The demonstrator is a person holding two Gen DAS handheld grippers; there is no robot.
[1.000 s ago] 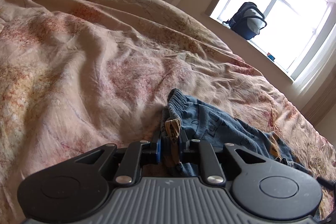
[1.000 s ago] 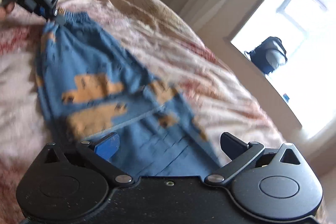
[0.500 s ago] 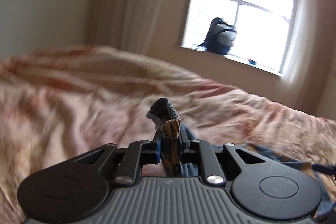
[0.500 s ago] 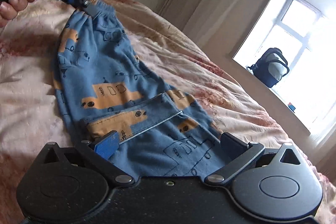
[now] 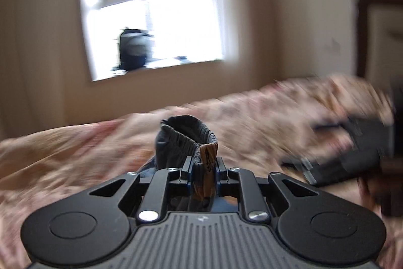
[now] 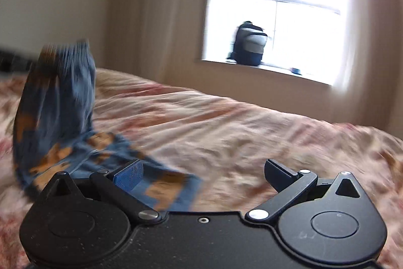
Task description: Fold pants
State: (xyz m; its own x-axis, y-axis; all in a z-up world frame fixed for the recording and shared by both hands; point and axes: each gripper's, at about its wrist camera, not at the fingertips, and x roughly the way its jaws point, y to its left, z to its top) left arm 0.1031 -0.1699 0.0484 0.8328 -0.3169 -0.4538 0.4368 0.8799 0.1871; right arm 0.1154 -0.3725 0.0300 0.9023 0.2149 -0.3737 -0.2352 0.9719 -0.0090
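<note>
Evidently the lift-and-spread step was in hand: the pants (image 6: 58, 102) were hoisted by the waistband off the bedspread (image 6: 226, 122), not yet laid flat, no fold made. In the left wrist view the left gripper (image 5: 203, 168) was pressed together on the gathered elastic waistband (image 5: 189, 140), cloth bunched above the pads and trailing down between them at lower centre. In the right wrist view the pants were seen at the left of the frame, the waist end raised at upper left, the legs draped down to the bedspread and running toward lower centre, partly under the blue pad (image 6: 128, 173). The right gripper (image 6: 204, 174) was spread wide with nothing pinched; cloth lay near the blue pad only. Both views were smeared by motion blur.

Judged next: the free side of the waistband or a leg hem would need to be caught by the right gripper, so the garment could be stretched and set down flat; a shake-out might be needed first.

Pose: both grippers were pointed slightly downward over the bedspread, facing the window (image 6: 277, 17) with a backpack (image 6: 250, 44) on the sill. At the right edge of the left wrist view a dark blurred tool body was seen, probably the other gripper; not certain.
</note>
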